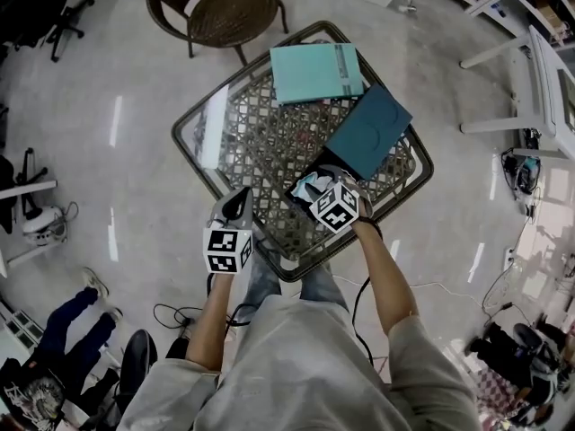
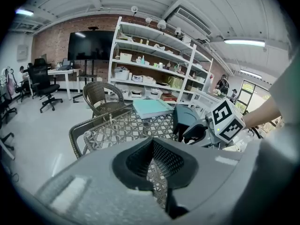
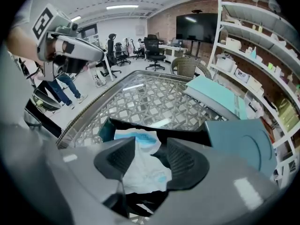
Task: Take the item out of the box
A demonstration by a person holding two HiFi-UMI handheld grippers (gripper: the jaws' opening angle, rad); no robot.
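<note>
My right gripper (image 3: 151, 153) is spread wide over the open box (image 3: 187, 134), pointing steeply down into it. The item (image 3: 143, 170) shows in the gap between the two pads. It is a soft, crumpled white packet with blue patches, lying on the box's dark floor. The left pad overlaps the packet's edge in the right gripper view, but I see neither pad pressing on it, so the gripper holds nothing.

The packet lies flat. Its long axis runs away from the camera, roughly in line with the gap between the jaws, and leans a little to the left at the far end. The largest blue patch is at that far end, close to the box's far wall. The near end is plain white and sits under the jaws.

The box stands on the near right part of the lattice table (image 1: 269, 142). Its dark teal lid (image 1: 370, 131) is swung open on the far side. A flat, light teal box (image 1: 314, 72) lies further back on the table, well apart from it.

My left gripper (image 2: 152, 142) hangs over the table's near left edge. Its fingertips meet, with nothing between them.
</note>
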